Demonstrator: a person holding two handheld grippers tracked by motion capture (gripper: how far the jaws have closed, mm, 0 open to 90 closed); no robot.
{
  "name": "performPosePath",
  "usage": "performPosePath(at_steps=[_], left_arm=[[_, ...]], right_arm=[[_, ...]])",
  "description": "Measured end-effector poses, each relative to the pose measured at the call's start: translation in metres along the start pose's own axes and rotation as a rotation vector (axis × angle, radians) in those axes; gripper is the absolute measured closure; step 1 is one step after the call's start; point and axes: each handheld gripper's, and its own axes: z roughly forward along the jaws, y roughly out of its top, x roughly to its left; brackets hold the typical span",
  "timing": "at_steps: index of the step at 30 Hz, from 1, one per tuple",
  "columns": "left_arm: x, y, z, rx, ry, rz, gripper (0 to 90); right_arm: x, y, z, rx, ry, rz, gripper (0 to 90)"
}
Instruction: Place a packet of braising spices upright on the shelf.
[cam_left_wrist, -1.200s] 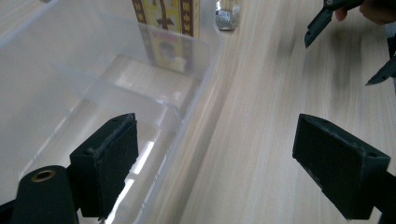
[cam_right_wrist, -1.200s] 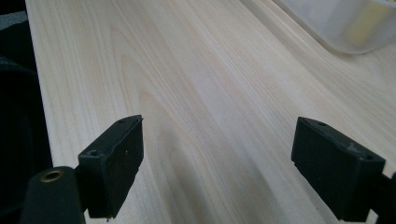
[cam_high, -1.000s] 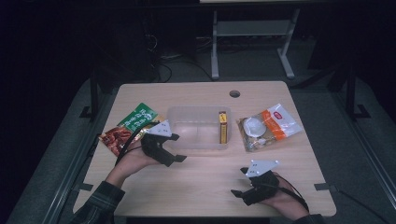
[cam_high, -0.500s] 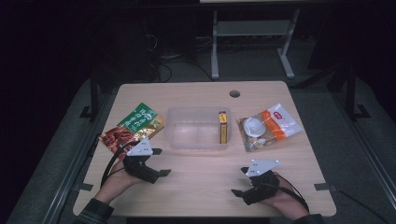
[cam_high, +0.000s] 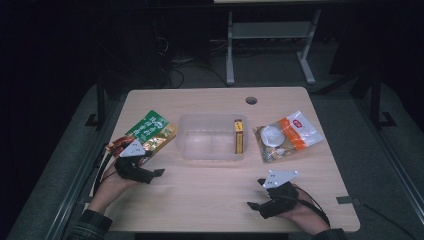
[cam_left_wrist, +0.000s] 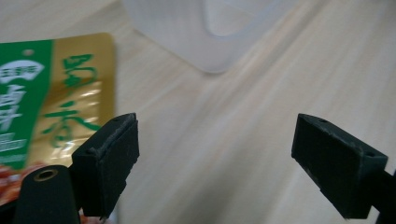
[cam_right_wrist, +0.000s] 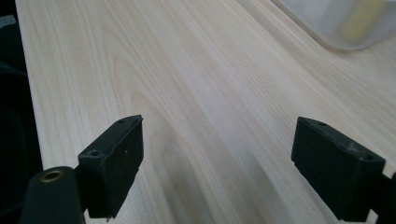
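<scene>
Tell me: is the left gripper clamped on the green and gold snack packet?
No. In the left gripper view the left gripper stands open over bare table, the snack packet beside one jaw.

Left tool (cam_left_wrist: 215, 154) jaws wide apart; right tool (cam_right_wrist: 217, 163) likewise, both low.

My left gripper (cam_high: 150, 172) hangs with jaws wide apart over bare table (cam_high: 210, 195). At ten o'clock the green-and-gold snack pouch (cam_high: 147, 132) lies close; at one o'clock the clear plastic tub (cam_high: 212, 142) blocks the way. My right gripper (cam_high: 255, 205) has open wood all around, the tub well off at eleven o'clock.
</scene>
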Motion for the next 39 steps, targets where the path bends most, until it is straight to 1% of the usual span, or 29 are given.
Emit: performPosePath(at_steps=[2,3,4,6,7,9,10,11,12,13,14,15,16,17,18,21,22,24,25,26,27,28,30,32,35,37,38,39], left_arm=[[0.009,0.001,-0.001,-0.001,0.007,-0.009,14.6],[0.012,0.001,-0.001,-0.006,0.008,-0.025,14.6],[0.016,0.002,-0.001,-0.001,0.007,-0.028,14.5],[0.023,0.004,-0.003,-0.001,0.028,-0.031,14.5],[0.026,0.004,-0.003,-0.022,0.032,-0.043,14.6],[0.033,0.006,-0.004,-0.011,0.035,-0.047,14.5],[0.038,0.007,-0.004,-0.004,0.047,-0.039,14.5],[0.042,0.007,-0.004,-0.006,0.057,-0.046,14.5],[0.047,0.006,-0.004,-0.018,0.061,-0.053,14.5],[0.051,0.006,-0.003,-0.018,0.060,-0.065,14.5],[0.056,0.006,-0.002,-0.004,0.069,-0.063,14.5],[0.062,0.006,-0.002,0.008,0.078,-0.053,14.5],[0.066,0.006,-0.001,0.005,0.084,-0.063,14.5],[0.071,0.006,0.000,-0.009,0.093,-0.063,14.5],[0.077,0.006,0.001,0.004,0.094,-0.066,14.5],[0.090,0.006,0.003,0.006,0.116,-0.071,14.5],[0.094,0.007,0.005,-0.012,0.121,-0.088,14.5],[0.102,0.007,0.007,0.012,0.128,-0.087,14.5],[0.106,0.007,0.008,0.017,0.136,-0.086,14.5],[0.109,0.006,0.008,0.005,0.145,-0.092,14.5],[0.113,0.006,0.009,-0.006,0.141,-0.103,14.5],[0.117,0.005,0.010,0.011,0.146,-0.106,14.5],[0.123,0.004,0.012,0.036,0.175,-0.097,14.4],[0.130,0.002,0.014,0.022,0.180,-0.113,14.4],[0.138,-0.004,0.019,0.020,0.197,-0.142,13.7],[0.144,-0.009,0.021,0.022,0.196,-0.162,13.7],[0.147,-0.012,0.022,0.021,0.194,-0.166,13.7],[0.149,-0.014,0.023,0.019,0.187,-0.186,13.7]], right_arm=[[0.000,0.000,0.001,0.002,0.001,0.003,16.3],[0.000,0.000,0.001,0.002,0.001,0.004,16.3],[0.000,0.000,0.001,0.002,0.001,0.006,16.3],[0.000,0.000,0.001,0.001,0.002,0.006,16.3],[-0.001,-0.001,0.001,0.002,0.000,0.009,16.3],[-0.002,-0.001,0.001,-0.001,-0.004,0.018,16.3],[-0.003,-0.001,0.001,-0.004,-0.004,0.022,16.3],[-0.004,-0.001,0.001,-0.005,-0.005,0.023,16.3],[-0.004,-0.001,0.001,-0.004,-0.006,0.025,16.3],[-0.004,-0.001,0.001,-0.004,-0.008,0.026,16.3],[-0.004,0.000,0.001,-0.006,-0.009,0.028,16.3],[-0.004,0.000,0.001,-0.007,-0.008,0.029,16.3],[-0.004,0.000,0.001,-0.008,-0.007,0.030,16.3],[-0.003,0.000,0.001,-0.007,-0.007,0.030,16.3],[-0.004,0.000,0.002,-0.006,-0.005,0.032,16.3],[-0.005,0.000,0.002,-0.004,-0.004,0.034,16.2],[-0.005,0.000,0.002,-0.005,-0.004,0.035,16.2],[-0.005,0.000,0.002,-0.006,-0.005,0.045,16.2],[-0.005,-0.001,0.002,-0.007,-0.007,0.047,16.2],[-0.006,-0.001,0.002,-0.008,-0.009,0.048,16.2],[-0.006,-0.001,0.002,-0.008,-0.012,0.047,16.2],[-0.006,-0.001,0.002,-0.008,-0.014,0.052,16.2],[-0.007,-0.001,0.002,-0.007,-0.017,0.060,16.2],[-0.007,-0.001,0.003,-0.009,-0.020,0.064,16.2],[-0.008,-0.002,0.003,-0.011,-0.028,0.066,16.2],[-0.009,-0.002,0.003,-0.010,-0.031,0.076,16.2],[-0.009,-0.003,0.003,-0.011,-0.033,0.078,16.2],[-0.010,-0.003,0.003,-0.012,-0.036,0.078,16.2]])
